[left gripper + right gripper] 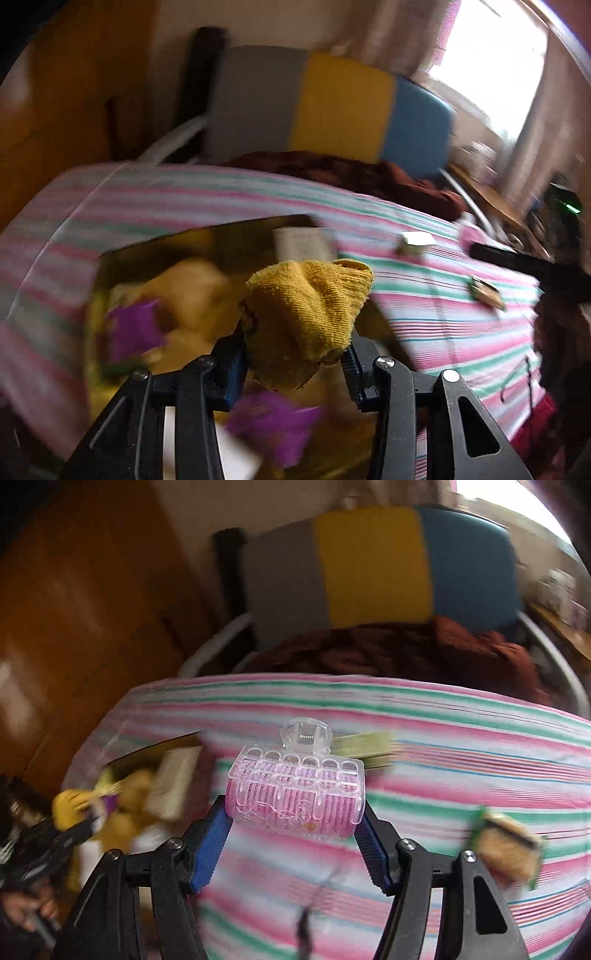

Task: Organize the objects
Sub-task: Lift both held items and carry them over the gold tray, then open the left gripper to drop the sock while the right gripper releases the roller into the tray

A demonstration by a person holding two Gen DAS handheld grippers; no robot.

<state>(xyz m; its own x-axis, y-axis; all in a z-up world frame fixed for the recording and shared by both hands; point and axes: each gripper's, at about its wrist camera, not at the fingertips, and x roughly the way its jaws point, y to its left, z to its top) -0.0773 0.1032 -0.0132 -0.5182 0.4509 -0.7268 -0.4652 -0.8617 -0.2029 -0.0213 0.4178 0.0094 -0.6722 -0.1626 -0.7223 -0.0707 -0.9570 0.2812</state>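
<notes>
Mustard sock (pixel 310 314) is being clenched by left gripper (pixel 295 354) over box (pixel 155 251); pink hair roller (pixel 295 797) is being gripped by right gripper (pixel 295 830) beside box. Risk: roller could be slipped loose by its rounded shape.

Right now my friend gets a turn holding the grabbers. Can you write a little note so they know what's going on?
Left gripper: fingers shut on a mustard sock, above the open box.
Right gripper: fingers shut on a pink hair roller, over the striped cloth.
Done: soft toys and purple bits already lie in the box.
Left: put away the sock and roller, then a scrub pad on the cloth.
</notes>
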